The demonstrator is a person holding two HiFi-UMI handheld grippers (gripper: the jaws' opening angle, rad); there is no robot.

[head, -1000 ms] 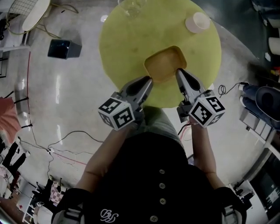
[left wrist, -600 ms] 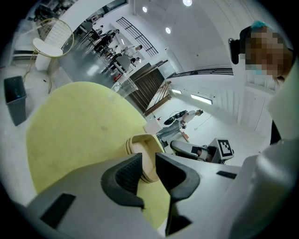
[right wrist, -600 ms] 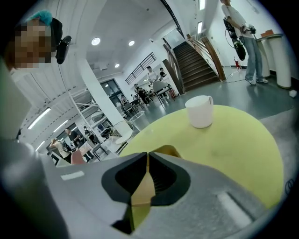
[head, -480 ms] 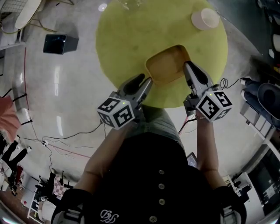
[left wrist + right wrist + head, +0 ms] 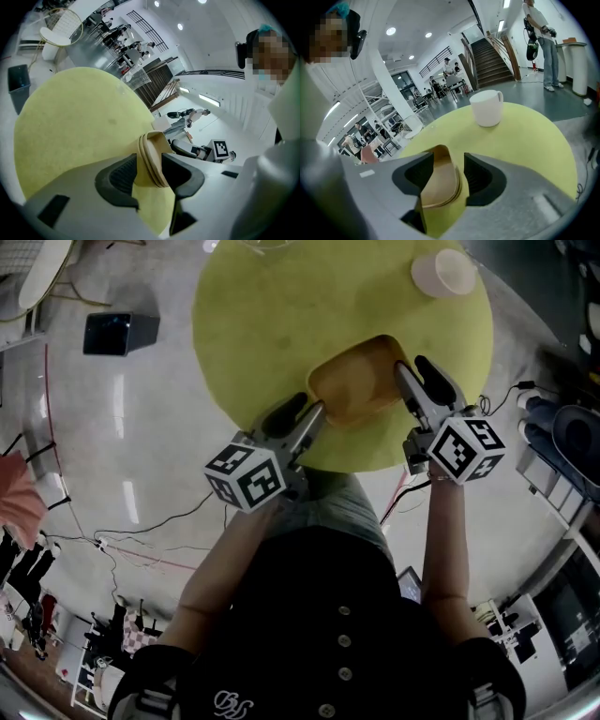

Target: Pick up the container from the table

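A tan, shallow container (image 5: 361, 381) rests on the round yellow-green table (image 5: 272, 315), near its front edge. My left gripper (image 5: 309, 414) is at the container's near-left corner, and its jaws are opening. In the left gripper view the container's rim (image 5: 151, 152) stands between the dark pads (image 5: 119, 176) of the left gripper (image 5: 150, 165), no longer pinched. My right gripper (image 5: 413, 373) is at the near-right side, its jaws opening too. In the right gripper view the container's rim (image 5: 440, 183) sits loose between the parted jaws of the right gripper (image 5: 447, 176).
A white cup (image 5: 442, 273) stands at the table's far right, also seen ahead as the cup (image 5: 486, 108). A black box (image 5: 114, 332) sits on the floor to the left. Cables trail over the floor. A person stands by the stairs (image 5: 539, 28).
Both grippers had their jaws closed on the container's rim; now both pairs of jaws stand apart around it. The hands have sunk a little, and the right one has moved further from me.
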